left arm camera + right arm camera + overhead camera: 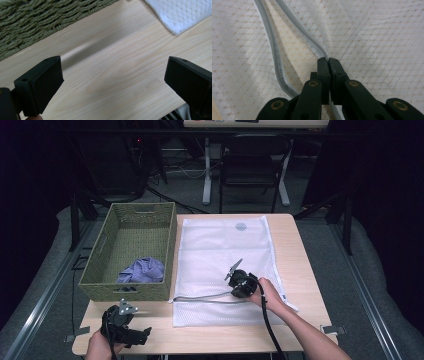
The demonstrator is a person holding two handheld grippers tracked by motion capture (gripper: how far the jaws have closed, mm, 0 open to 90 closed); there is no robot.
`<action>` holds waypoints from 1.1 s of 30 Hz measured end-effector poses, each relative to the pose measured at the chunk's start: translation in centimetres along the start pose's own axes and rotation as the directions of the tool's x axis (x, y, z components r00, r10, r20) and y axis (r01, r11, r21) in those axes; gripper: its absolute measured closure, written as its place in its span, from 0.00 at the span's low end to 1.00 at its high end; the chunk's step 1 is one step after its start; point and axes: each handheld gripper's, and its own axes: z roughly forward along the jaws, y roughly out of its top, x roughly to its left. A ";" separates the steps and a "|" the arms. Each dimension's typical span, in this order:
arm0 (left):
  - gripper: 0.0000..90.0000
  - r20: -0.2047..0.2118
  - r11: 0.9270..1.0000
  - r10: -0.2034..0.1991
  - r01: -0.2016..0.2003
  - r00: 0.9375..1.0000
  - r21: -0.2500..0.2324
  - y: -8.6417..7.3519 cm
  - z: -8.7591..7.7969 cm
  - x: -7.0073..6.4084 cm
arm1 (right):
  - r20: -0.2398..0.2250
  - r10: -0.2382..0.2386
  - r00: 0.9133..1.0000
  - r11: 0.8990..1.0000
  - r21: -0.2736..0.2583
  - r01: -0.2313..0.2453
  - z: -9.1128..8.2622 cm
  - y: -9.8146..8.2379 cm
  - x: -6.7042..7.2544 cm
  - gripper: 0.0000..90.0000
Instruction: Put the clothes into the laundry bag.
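Right hand-held gripper point(328, 61) pinched on mesh bag's point(215, 245) zipper edge point(312, 45), left hand-held gripper point(112, 80) wide open

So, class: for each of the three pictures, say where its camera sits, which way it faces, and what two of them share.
High view: above the person's side, facing forward and down on the table; both forearms, left tongs, right tongs.
Left gripper view: on the left tongs, jaws apart over bare wood, woven basket beyond.
Right gripper view: on the right tongs, shut on the zipper.
Shared: mesh bag.
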 end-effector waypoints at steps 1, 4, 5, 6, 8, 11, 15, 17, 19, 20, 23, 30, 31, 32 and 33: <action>0.02 0.007 1.000 -0.002 0.002 1.000 0.001 0.0 0.0 0.0 | 0.001 0.004 1.000 1.000 -0.009 -0.004 -0.4 0.0 -0.2 0.98; 0.02 0.008 1.000 -0.007 0.007 1.000 0.001 0.0 0.0 0.1 | 0.002 0.012 1.000 1.000 -0.028 -0.012 -0.8 0.1 -0.3 0.98; 0.02 0.011 1.000 -0.005 0.005 1.000 0.001 0.0 0.0 0.1 | 0.008 0.013 1.000 0.999 -0.030 -0.012 -1.0 0.1 -0.4 0.98; 0.02 0.014 1.000 -0.005 0.005 1.000 0.001 0.0 0.0 0.1 | 0.005 0.015 1.000 0.999 -0.036 -0.015 -1.2 0.1 -0.4 0.98; 0.02 0.014 1.000 -0.006 0.006 1.000 0.001 0.0 0.0 0.1 | 0.014 0.017 1.000 0.999 -0.046 -0.016 -1.5 0.2 -0.4 0.98; 0.02 0.009 1.000 -0.004 0.004 1.000 -0.001 0.0 -0.1 0.1 | 0.019 0.016 1.000 0.998 -0.061 -0.015 -2.0 0.3 -0.3 0.99; 0.02 0.003 1.000 -0.018 0.018 1.000 -0.010 0.0 0.0 0.1 | 0.025 0.015 1.000 0.997 -0.079 -0.013 -2.6 0.5 -0.3 0.99; 0.02 0.011 1.000 -0.024 0.025 1.000 -0.016 0.0 -0.1 0.1 | 0.027 0.021 0.999 0.996 -0.092 -0.018 -2.8 0.6 -0.3 0.99; 0.02 0.017 1.000 -0.024 0.024 1.000 -0.020 0.0 -0.2 0.1 | 0.030 0.022 0.999 0.995 -0.100 -0.019 -3.2 0.6 -0.4 0.99; 0.02 0.018 0.999 -0.026 0.026 1.000 -0.021 0.0 -0.2 0.1 | 0.030 0.022 0.999 0.995 -0.100 -0.019 -3.2 0.6 -0.4 0.99; 0.02 0.013 1.000 -0.021 0.021 1.000 -0.016 0.1 -0.1 0.1 | 0.033 0.020 0.999 0.994 -0.107 -0.016 -3.7 0.7 -0.4 0.99; 0.02 0.017 1.000 -0.025 0.025 1.000 -0.012 0.1 -0.1 0.2 | 0.038 0.023 0.999 0.992 -0.127 -0.019 -4.4 0.8 -0.6 0.99; 0.02 0.019 1.000 -0.023 0.023 1.000 -0.010 0.1 -0.2 0.2 | 0.042 0.026 0.999 0.991 -0.134 -0.020 -4.5 0.7 -0.6 0.99; 0.02 0.019 1.000 -0.024 0.024 1.000 -0.011 0.1 -0.2 0.2 | 0.041 0.023 0.999 0.991 -0.133 -0.018 -4.6 0.8 -0.6 0.99; 0.02 0.020 1.000 -0.023 0.024 1.000 -0.010 0.1 -0.2 0.2 | 0.040 0.032 0.999 0.989 -0.145 -0.026 -4.6 0.8 -0.6 0.99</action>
